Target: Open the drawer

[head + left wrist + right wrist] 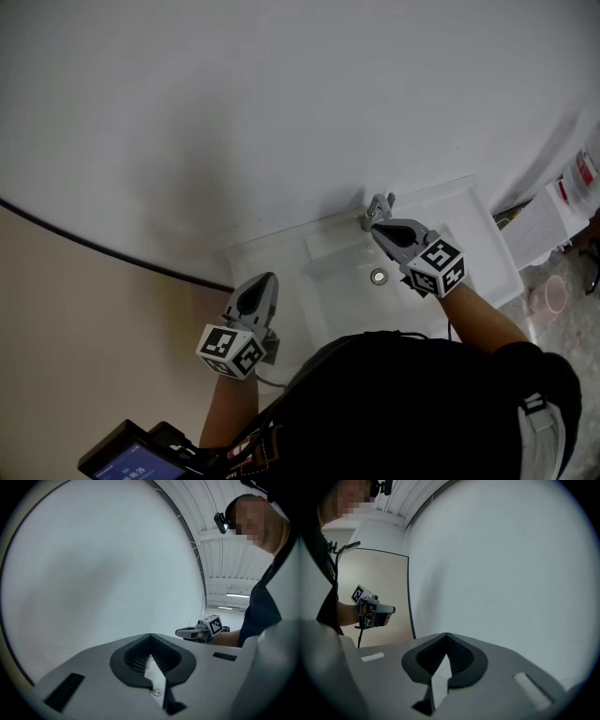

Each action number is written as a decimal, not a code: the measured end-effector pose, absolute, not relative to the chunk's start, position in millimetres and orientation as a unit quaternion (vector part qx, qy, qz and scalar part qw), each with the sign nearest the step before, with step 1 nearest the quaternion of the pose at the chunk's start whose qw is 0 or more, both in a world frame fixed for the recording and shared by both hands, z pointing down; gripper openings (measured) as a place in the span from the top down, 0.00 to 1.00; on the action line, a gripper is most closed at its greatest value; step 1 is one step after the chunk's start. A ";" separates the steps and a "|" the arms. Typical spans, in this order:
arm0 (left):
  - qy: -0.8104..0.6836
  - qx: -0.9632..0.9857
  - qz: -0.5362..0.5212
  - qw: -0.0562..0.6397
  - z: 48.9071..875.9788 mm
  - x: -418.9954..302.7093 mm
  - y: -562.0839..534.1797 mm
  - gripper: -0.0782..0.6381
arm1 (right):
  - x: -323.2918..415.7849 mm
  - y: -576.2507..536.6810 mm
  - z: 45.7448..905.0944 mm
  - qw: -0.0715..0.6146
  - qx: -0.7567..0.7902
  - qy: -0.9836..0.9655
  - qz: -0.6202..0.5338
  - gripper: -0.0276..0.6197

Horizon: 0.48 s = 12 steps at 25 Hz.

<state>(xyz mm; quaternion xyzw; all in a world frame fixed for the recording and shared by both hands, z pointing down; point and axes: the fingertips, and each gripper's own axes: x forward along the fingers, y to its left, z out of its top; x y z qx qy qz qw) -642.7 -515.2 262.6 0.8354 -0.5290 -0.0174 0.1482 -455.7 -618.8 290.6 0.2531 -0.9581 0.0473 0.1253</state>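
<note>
Well, both of my claws are pressed together with nothing between the jaws. My left claw (266, 279) is held over the near left corner of a white basin (469, 202) and points toward the white wall (281, 103). My right claw (375, 226) reaches over the basin. From the head view its tip sits just beside the faucet (381, 204), though I cannot tell whether they touch. The drain (379, 277) lies below that claw in the basin floor. Left of the white wall is a beige wall (66, 319), and a thin black line (94, 246) runs between them. A dark device with a lit screen (127, 459) shows at the lower left. I cannot make out the drawer in any view.
</note>
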 end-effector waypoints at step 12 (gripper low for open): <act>-0.519 0.842 -0.017 0.147 261.7 -637.2 -517.4 0.90 | -449.3 -617.8 290.8 0.128 0.261 -0.956 0.040 0.96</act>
